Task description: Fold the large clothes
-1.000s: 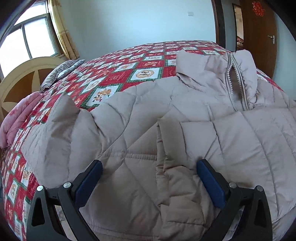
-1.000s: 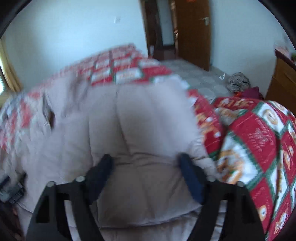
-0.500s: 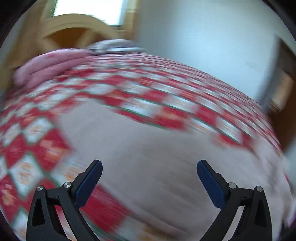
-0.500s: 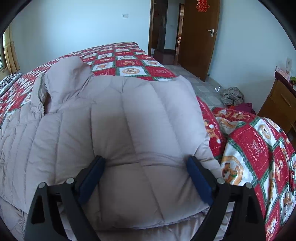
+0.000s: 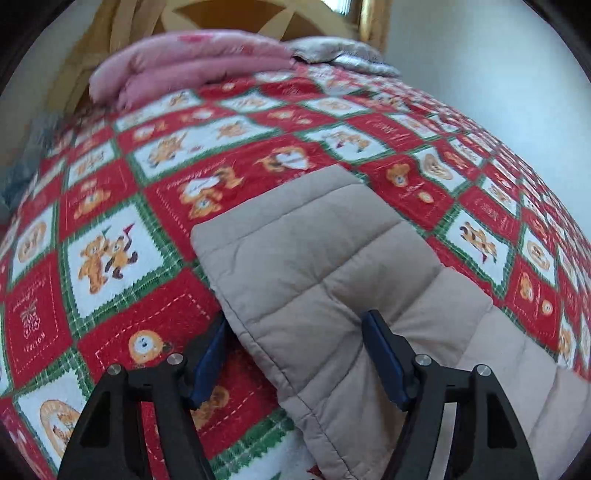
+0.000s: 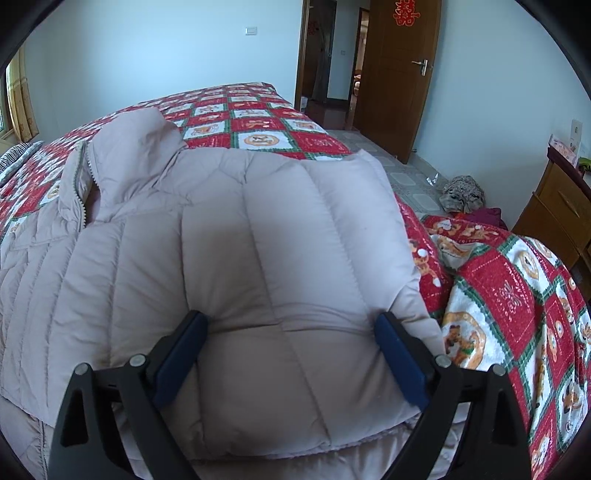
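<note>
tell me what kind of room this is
Most likely a home bedroom. A bed covered by a red teddy-bear quilt fills both views, with a pink pillow against a wooden headboard, and a wooden door opening to a hallway.

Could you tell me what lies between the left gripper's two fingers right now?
In the left wrist view, a quilted beige sleeve of the jacket fills the left gripper's gap, lying on the red patchwork bedspread.
</note>
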